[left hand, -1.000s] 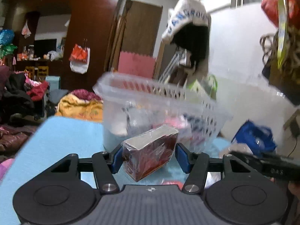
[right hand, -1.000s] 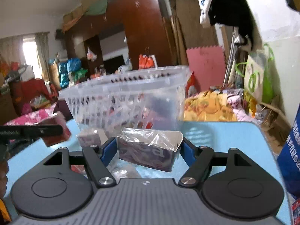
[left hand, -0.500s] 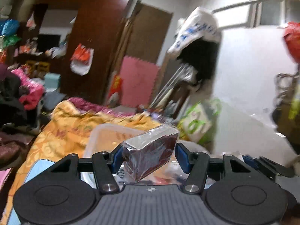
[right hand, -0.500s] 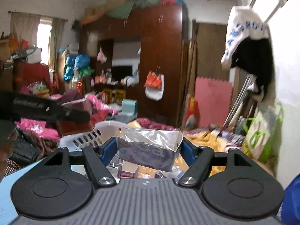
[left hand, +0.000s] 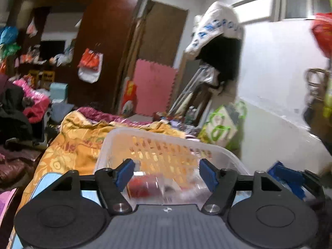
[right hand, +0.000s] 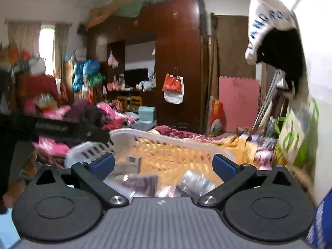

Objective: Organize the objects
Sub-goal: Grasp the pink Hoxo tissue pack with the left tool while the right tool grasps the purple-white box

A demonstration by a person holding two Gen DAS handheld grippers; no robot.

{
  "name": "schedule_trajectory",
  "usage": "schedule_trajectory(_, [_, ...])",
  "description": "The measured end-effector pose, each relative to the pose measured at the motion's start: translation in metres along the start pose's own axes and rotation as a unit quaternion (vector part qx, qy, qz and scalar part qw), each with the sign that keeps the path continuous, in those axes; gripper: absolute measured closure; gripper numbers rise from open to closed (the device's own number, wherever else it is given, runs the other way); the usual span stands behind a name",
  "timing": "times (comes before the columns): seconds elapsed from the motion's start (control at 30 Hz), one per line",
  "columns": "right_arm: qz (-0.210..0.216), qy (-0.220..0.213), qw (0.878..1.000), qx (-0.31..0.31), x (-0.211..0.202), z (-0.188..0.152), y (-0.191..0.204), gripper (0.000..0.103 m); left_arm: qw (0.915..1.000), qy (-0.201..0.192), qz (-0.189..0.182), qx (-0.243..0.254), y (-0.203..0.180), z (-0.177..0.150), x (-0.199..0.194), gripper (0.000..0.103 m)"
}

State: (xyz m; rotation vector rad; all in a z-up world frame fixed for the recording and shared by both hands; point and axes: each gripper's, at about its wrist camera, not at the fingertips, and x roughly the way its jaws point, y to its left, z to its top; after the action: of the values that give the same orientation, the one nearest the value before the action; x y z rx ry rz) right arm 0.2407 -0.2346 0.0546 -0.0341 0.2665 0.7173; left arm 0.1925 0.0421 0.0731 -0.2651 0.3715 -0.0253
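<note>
A clear white plastic basket (left hand: 166, 139) stands on the light blue table, directly under both grippers. My left gripper (left hand: 167, 174) is open and empty above the basket; a dark red wrapped box (left hand: 143, 187) lies blurred in the basket below it. My right gripper (right hand: 164, 167) is open and empty above the same basket (right hand: 157, 138); a purple wrapped box (right hand: 141, 184) lies in the basket below it, among other wrapped packets. The left gripper's arm (right hand: 51, 128) shows at the left of the right wrist view.
An orange patterned blanket (left hand: 72, 143) lies beyond the table. A brown wardrobe (right hand: 176, 62), a pink foam mat (right hand: 238, 103), piled clothes (left hand: 20, 108) and a white wall (left hand: 280, 83) to the right surround the table. A blue bag (right hand: 323, 217) sits at the right edge.
Both grippers rose over the basket and opened. The dark red box dropped from the left gripper and the purple box from the right gripper into the basket.
</note>
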Motion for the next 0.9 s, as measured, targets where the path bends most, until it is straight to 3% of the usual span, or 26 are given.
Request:
schedule_trajectory(0.03, [0.012,-0.004,1.0,0.01,-0.013,-0.01,-0.003,0.0,0.9999,-0.01,-0.004,0.008,-0.001,-0.012,-0.013,0.013])
schedule_trajectory(0.1, [0.023,0.009,0.999,0.024,-0.025,-0.034,-0.006,0.0,0.9993,-0.012,-0.001,0.035,-0.006,-0.039,-0.029,0.011])
schedule_trajectory(0.17, [0.02,0.03,0.999,0.034,-0.033,-0.063,-0.006,0.0,0.9987,0.012,0.002,0.05,-0.008,-0.065,-0.03,0.011])
schedule_trajectory(0.23, [0.014,0.066,0.997,0.034,-0.035,-0.089,-0.002,0.0,0.9987,0.039,-0.006,0.033,-0.003,-0.084,-0.021,0.011])
schedule_trajectory(0.3, [0.026,0.072,0.996,0.048,-0.04,-0.11,0.0,0.0,0.998,0.059,-0.02,0.007,0.005,-0.1,-0.019,0.012])
schedule_trajectory(0.37, [0.05,0.07,0.995,0.052,-0.045,-0.12,0.003,0.0,0.9978,0.059,-0.031,0.002,0.007,-0.114,-0.027,0.013])
schedule_trajectory(0.47, [0.065,0.059,0.995,0.046,-0.047,-0.12,0.009,0.001,0.9977,0.045,-0.037,0.036,0.001,-0.137,-0.053,0.012])
schedule_trajectory(0.6, [0.068,0.075,0.994,0.028,-0.036,-0.116,0.018,0.016,0.9932,0.048,-0.06,0.088,-0.01,-0.163,-0.071,0.012])
schedule_trajectory(0.73, [0.072,0.098,0.992,0.021,-0.033,-0.127,0.028,0.023,0.9893,0.029,-0.084,0.115,-0.016,-0.177,-0.079,0.012])
schedule_trajectory(0.9, [0.059,0.093,0.994,-0.001,-0.045,-0.134,0.029,0.057,0.9855,0.028,-0.093,0.139,-0.026,-0.185,-0.074,0.012])
